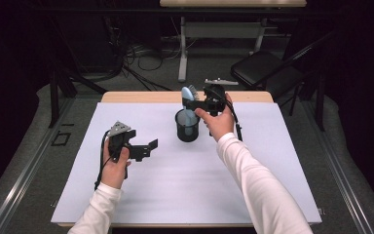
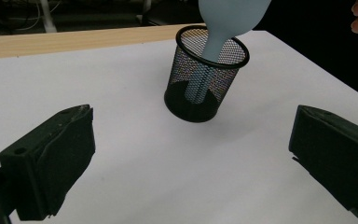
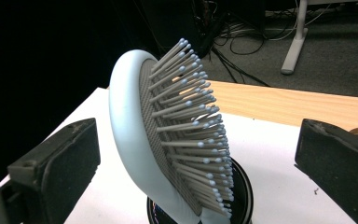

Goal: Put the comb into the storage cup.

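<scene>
Hairbrush, pale blue plastic with grey bristles (image 3: 168, 140), stands handle-down in the black wire-mesh cup (image 2: 205, 79) at frame centre. We hold the right gripper (image 1: 195, 103) beside its head, jaws apart; the left gripper (image 1: 148, 146), lower left, also gapes, holding nothing.

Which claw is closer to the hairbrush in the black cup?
The right claw: its jaws stand open on either side of the hairbrush. The left claw is open, well off beside the cup.

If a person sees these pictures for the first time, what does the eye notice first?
First, the pale blue hairbrush standing handle-down in the black mesh cup near the middle of the white mat. The right gripper is at the brush head, jaws open on either side; the left gripper waits open, to the cup's left.
</scene>
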`<state>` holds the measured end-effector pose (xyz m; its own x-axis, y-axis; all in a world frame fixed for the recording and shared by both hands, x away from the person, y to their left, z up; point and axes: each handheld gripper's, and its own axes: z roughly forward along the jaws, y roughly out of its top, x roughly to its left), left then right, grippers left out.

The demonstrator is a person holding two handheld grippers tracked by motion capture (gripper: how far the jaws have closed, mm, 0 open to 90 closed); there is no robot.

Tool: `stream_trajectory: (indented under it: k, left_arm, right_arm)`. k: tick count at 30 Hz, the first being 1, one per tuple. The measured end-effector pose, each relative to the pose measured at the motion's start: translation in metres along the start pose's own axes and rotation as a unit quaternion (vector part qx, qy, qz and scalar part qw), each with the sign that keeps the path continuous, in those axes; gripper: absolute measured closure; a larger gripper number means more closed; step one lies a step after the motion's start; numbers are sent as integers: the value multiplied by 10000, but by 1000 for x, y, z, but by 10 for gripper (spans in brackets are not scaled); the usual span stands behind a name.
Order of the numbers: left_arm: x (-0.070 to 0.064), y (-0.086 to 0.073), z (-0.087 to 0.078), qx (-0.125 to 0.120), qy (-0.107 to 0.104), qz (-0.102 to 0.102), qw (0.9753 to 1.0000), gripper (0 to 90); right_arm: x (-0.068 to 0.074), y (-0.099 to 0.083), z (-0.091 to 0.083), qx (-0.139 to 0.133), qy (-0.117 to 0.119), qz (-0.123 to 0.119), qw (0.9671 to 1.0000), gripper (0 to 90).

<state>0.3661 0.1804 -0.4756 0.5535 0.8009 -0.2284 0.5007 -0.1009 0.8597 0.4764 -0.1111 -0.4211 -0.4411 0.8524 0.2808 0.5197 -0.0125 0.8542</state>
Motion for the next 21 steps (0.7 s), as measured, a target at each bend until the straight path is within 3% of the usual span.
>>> stream_trajectory:
  k: [21]
  left_arm:
    - [0,1,-3,-49,-20,4,10000,6]
  right_arm:
    - [3,3,-17,406,93,32,9991,0]
